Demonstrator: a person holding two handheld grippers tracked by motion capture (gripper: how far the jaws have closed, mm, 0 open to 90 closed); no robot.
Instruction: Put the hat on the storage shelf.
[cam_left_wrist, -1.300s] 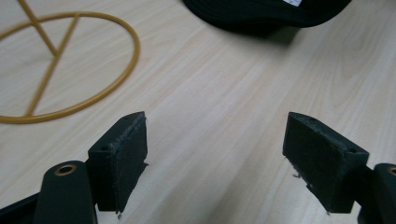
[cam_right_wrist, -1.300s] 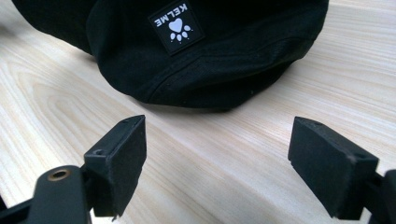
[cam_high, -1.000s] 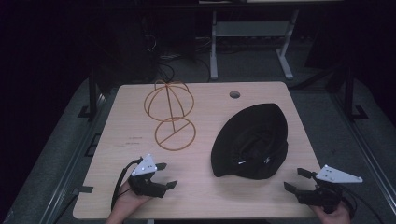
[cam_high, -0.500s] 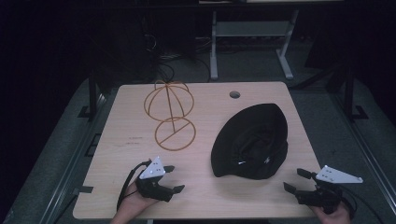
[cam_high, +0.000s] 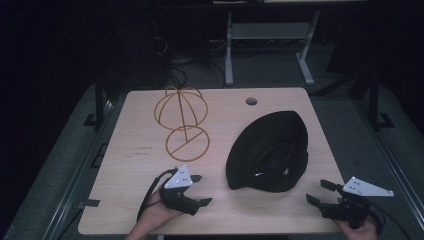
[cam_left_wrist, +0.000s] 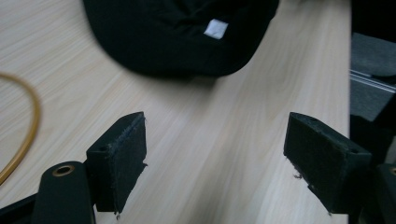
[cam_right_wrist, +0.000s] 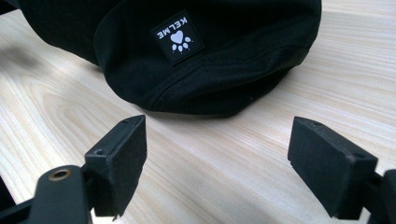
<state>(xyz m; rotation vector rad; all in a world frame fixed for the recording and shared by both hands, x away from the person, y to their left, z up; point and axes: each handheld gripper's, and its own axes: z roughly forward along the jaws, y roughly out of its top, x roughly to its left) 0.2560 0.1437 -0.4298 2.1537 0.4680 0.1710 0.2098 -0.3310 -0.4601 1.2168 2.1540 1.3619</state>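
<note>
Dark floor and cables surround a pale wooden table (cam_high: 130, 165) carrying a black hat (cam_high: 267, 152) on its right half, crown down, and a gold wire hat stand (cam_high: 184, 122) well apart on its left half. Both the left hand-held gripper (cam_high: 196, 190) and the right hand-held gripper (cam_high: 318, 192) hover near the hat's near edge with jaws spread wide, holding nothing. Soft brim cloth may fold or slip from a shallow pinch, and one-sided lifting could let the hat sag and snag the stand's wires.
</note>
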